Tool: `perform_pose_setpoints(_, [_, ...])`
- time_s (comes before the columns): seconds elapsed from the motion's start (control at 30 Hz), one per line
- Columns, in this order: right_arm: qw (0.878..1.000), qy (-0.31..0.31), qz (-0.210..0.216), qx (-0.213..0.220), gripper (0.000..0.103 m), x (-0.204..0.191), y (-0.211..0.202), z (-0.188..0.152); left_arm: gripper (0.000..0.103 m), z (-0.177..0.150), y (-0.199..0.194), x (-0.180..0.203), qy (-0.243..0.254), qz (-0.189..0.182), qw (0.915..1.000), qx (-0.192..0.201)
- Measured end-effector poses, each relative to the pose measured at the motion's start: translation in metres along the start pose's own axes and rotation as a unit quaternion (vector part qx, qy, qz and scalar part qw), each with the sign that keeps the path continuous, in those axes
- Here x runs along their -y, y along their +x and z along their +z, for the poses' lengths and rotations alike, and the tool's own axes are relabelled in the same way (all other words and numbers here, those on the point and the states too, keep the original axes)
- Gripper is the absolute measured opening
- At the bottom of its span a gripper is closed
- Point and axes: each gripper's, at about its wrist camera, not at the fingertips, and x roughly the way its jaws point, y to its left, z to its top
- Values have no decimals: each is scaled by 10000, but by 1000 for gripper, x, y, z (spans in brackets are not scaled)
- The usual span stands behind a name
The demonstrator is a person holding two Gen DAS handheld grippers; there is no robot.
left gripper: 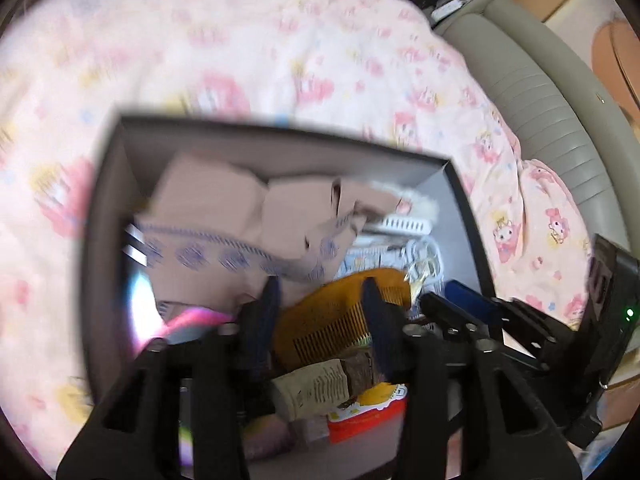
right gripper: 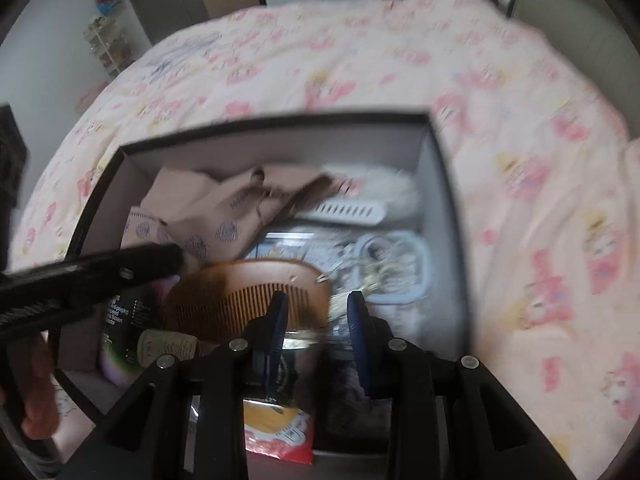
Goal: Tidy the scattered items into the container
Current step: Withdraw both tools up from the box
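Box (left gripper: pixel 452 184) of tidied items sits on the pink patterned bedspread (left gripper: pixel 240 40), both grippers above it.
Left wrist view: left gripper (left gripper: pixel 322 300) jaws wide and empty over the wooden comb (left gripper: pixel 332 320); blur smears the folded cloth (left gripper: pixel 224 208). Right wrist view: right gripper (right gripper: pixel 318 312) jaws part-open, nothing between them; the items beneath are partly hidden.

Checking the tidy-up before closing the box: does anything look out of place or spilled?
Nothing has spilled. Inside the box the items are simply heaped: the wooden comb lies over other things, and the beige cloth is crumpled.
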Motion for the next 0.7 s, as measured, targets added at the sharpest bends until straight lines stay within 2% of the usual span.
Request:
perform_pose_setpoints(0.07, [9994, 29, -143, 317, 29, -2, -25, -5, 65, -5, -31, 12, 276, 336, 9977, 514])
perform_pose_setpoints(0.1, [9988, 73, -182, 442, 34, -2, -36, -8, 67, -8, -46, 19, 423, 458, 9954, 722])
perform_pose_setpoints(0.13, [9978, 126, -236, 602, 37, -2, -51, -11, 76, -12, -61, 24, 554, 552, 9927, 915])
perform_pose_setpoints(0.17, [9964, 162, -292, 776, 46, -4, -67, -14, 85, -13, -71, 28, 637, 616, 9903, 1073])
perform_pose_setpoints(0.2, [9948, 174, -347, 940, 56, -6, -83, -16, 88, -17, -85, 33, 703, 673, 9870, 1279])
perform_pose_setpoints(0.3, [9894, 193, -498, 1349, 70, -18, -123, -20, 102, -21, -117, 51, 817, 811, 9785, 1713])
perform_pose_setpoints(0.4, [9861, 275, -438, 1578, 76, -27, -159, -29, 102, -32, -150, 64, 897, 826, 9710, 2057])
perform_pose_setpoints(0.53, [9817, 445, -321, 1824, 76, -34, -196, -47, 102, -50, -187, 72, 913, 828, 9675, 2206])
perform_pose_setpoints(0.7, [9765, 592, -461, 2021, 77, -36, -221, -74, 102, -82, -212, 80, 919, 1013, 9613, 2391])
